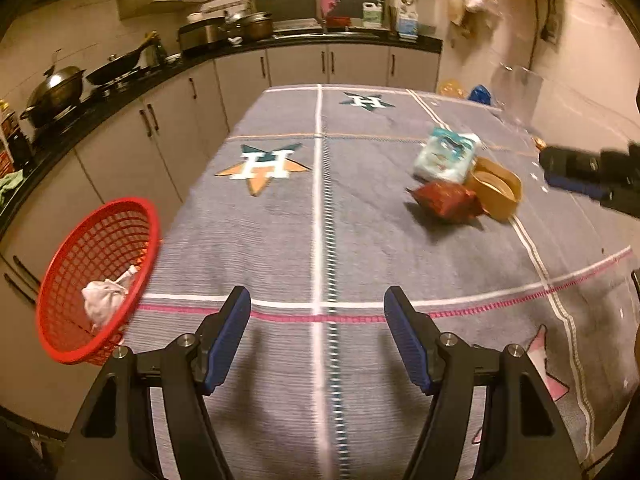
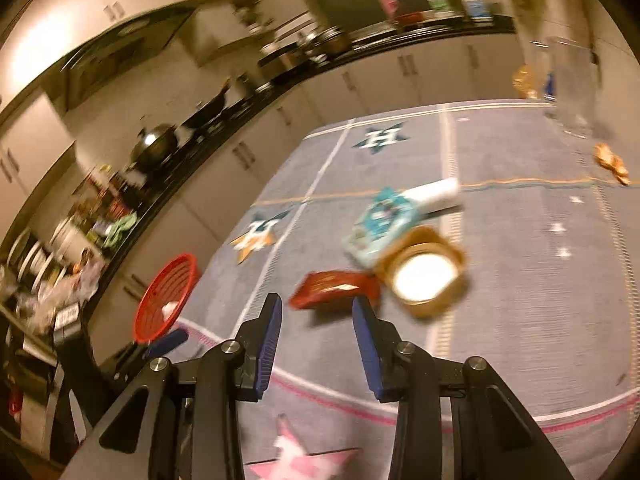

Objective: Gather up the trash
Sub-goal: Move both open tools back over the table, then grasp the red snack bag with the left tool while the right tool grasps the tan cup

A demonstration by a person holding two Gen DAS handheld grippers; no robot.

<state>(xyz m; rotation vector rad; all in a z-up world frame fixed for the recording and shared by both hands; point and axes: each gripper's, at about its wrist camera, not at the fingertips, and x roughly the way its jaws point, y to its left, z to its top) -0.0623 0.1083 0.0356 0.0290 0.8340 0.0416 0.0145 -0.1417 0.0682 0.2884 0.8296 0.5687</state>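
1. The left claw is released, its fingers wide apart over the near part of the desk, and it grasps nothing.
2. The right claw is also released and empty, just near the red wrapper.
3. The wrapper lies on the right side of the desk, touching a brown bowl and beside a tissue pack.
4. A red basket at the left desk edge holds a crumpled white tissue.

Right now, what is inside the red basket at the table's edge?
The red mesh basket holds one crumpled white paper wad, resting low against its wall. Its near rim hides the basket's lowest part, so anything lying there cannot be seen.
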